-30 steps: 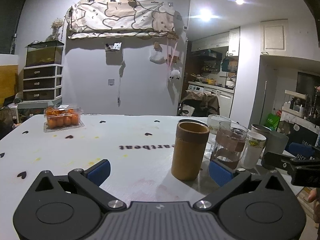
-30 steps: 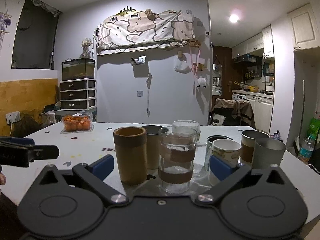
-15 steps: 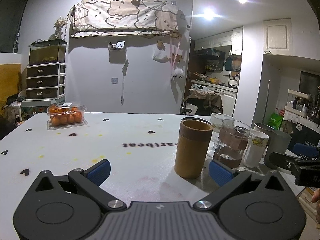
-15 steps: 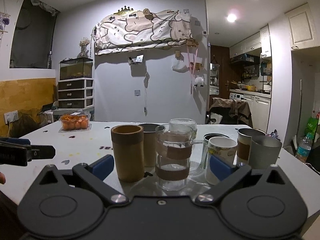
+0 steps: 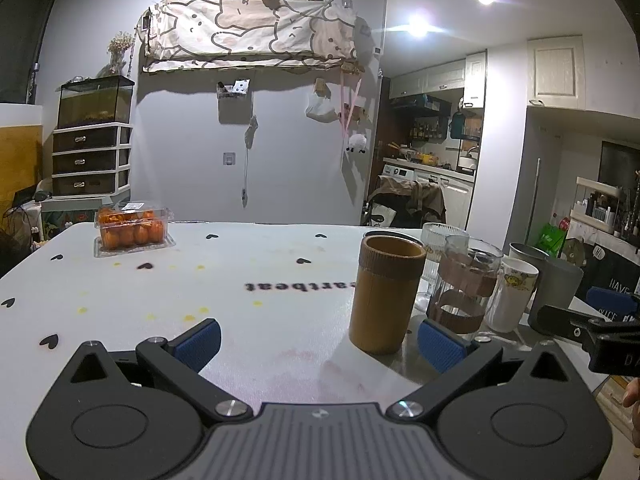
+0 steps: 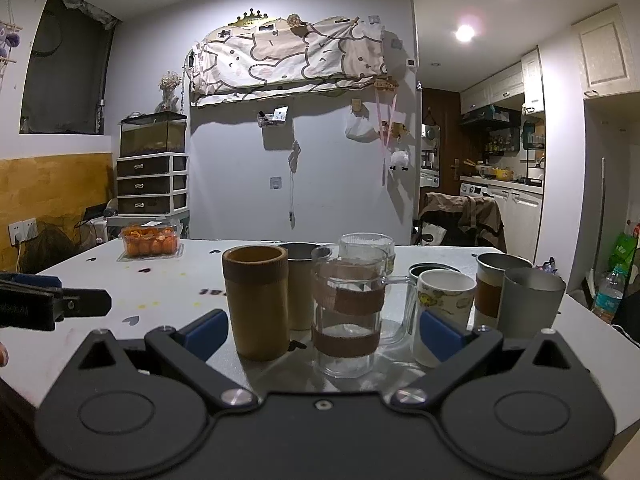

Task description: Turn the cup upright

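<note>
A brown bamboo cup point(image 5: 386, 294) stands upright on the white table point(image 5: 200, 280), at the left end of a cluster of upright cups. It also shows in the right wrist view point(image 6: 256, 304). Beside it stand a glass mug with a brown sleeve point(image 6: 348, 312), a white printed cup point(image 6: 442, 312) and a grey cup point(image 6: 530, 306). My left gripper point(image 5: 318, 344) is open and empty, low over the table's near edge, with the bamboo cup just ahead of its right finger. My right gripper point(image 6: 320, 330) is open and empty, in front of the cluster.
A clear box of orange fruit point(image 5: 132, 230) sits at the table's far left. More cups stand behind the cluster: a ribbed glass point(image 6: 366, 248), a metal cup point(image 6: 302, 284), a sleeved metal cup point(image 6: 490, 288). The table edge runs near both grippers.
Both grippers have drifted slightly; the cups sit a little lower and further right in the left wrist view. Both stay open. No cup has moved.
</note>
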### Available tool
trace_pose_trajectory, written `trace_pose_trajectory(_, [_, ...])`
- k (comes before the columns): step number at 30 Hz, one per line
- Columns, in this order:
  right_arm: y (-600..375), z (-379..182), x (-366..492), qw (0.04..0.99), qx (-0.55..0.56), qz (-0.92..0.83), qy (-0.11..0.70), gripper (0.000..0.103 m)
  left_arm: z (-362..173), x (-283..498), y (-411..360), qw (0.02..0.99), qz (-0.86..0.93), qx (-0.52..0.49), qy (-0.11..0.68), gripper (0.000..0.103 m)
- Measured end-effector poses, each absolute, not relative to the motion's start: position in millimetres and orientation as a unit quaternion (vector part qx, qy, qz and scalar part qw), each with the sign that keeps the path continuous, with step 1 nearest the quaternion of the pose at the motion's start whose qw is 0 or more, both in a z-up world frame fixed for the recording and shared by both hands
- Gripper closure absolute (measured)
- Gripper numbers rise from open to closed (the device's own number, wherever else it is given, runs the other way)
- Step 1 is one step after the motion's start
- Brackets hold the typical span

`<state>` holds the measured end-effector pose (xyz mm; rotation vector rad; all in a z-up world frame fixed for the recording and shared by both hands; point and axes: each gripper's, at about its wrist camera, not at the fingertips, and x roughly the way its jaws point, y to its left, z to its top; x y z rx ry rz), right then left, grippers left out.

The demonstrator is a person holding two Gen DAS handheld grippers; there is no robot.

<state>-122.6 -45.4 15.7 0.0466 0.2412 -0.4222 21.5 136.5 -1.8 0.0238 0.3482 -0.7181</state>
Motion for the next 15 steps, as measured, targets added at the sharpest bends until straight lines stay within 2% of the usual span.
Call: trace_pose_trajectory(15, [-43.4, 15.2, -122.6, 0.971, 0.021, -0.207, 0.120, 0.000, -1.3, 21.4, 136.3, 0.921, -0.350, 0.012, 0.170, 0.000])
